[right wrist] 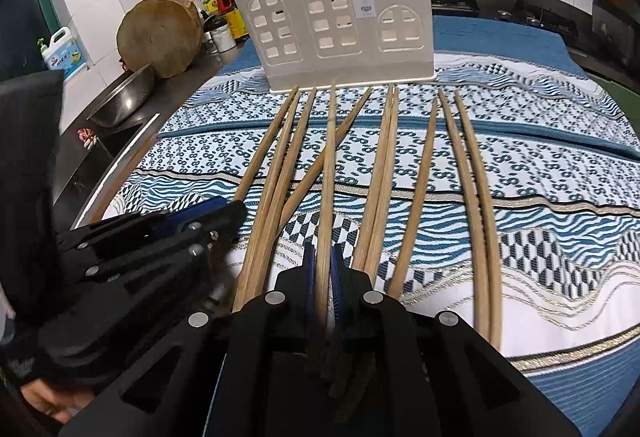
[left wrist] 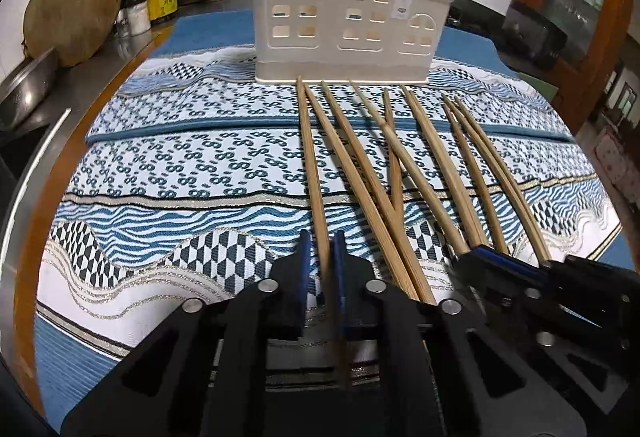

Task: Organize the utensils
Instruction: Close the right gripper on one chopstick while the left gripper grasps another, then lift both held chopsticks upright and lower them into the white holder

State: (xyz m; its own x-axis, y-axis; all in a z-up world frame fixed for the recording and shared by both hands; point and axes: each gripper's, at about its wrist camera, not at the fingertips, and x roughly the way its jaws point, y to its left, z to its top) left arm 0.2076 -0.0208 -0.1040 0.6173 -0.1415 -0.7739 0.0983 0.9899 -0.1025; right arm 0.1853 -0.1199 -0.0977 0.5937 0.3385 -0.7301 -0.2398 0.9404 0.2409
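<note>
While each claw pinches one chopstick, others lie loose.

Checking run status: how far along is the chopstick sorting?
Done: nothing visible inside the cream holder through its cutouts. In hand: left gripper is shut on the leftmost chopstick; right gripper is shut on a middle chopstick. Both sticks are on the mat. Left: the other loose chopsticks.

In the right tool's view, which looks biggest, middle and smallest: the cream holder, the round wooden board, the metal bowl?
1. Cream holder, largest.
2. Round wooden board.
3. Metal bowl, smallest, though partly cut off by the dark sleeve, so that last ranking is unsure.
</note>
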